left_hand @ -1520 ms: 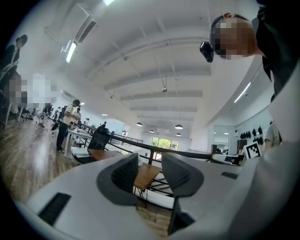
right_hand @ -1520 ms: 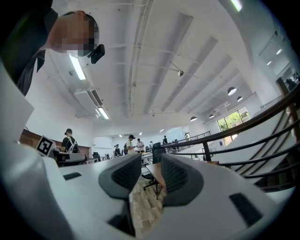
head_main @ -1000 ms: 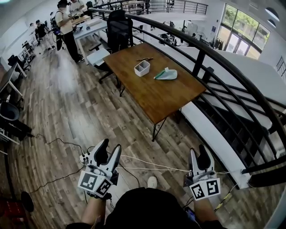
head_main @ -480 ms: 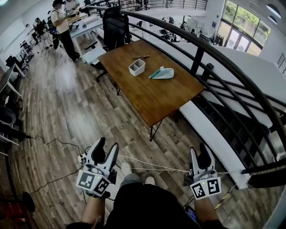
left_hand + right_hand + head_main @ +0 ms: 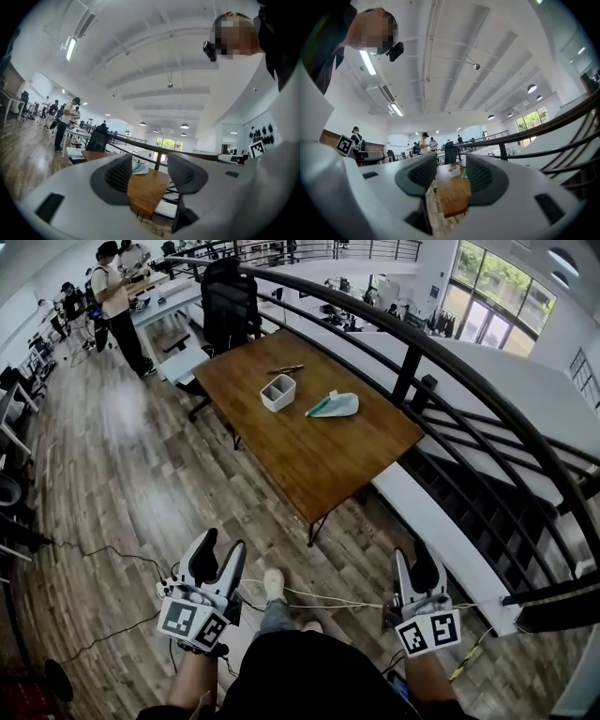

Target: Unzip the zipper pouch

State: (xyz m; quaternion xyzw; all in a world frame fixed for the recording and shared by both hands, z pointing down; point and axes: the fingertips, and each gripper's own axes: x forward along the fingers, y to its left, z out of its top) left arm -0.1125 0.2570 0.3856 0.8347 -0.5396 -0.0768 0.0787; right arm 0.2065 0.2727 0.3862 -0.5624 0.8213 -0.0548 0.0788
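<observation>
White bin [image 5: 277,392] on wooden table [image 5: 319,456]; black chair [image 5: 230,304] beyond.

pouch [image 5: 333,406] too small to read
its zipper cannot be made out on the desk [image 5: 319,460]; in the left gripper view a jaw covers part of it.

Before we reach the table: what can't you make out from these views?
- Head view: zipper pouch too small; zipper, pull and open-or-shut state unreadable.
- Left gripper view: pouch half hidden behind a jaw.
- Right gripper view: pouch a sliver beside the white bin, cut off by a jaw.
- Head view: thin object beyond the bin too small to identify.
</observation>
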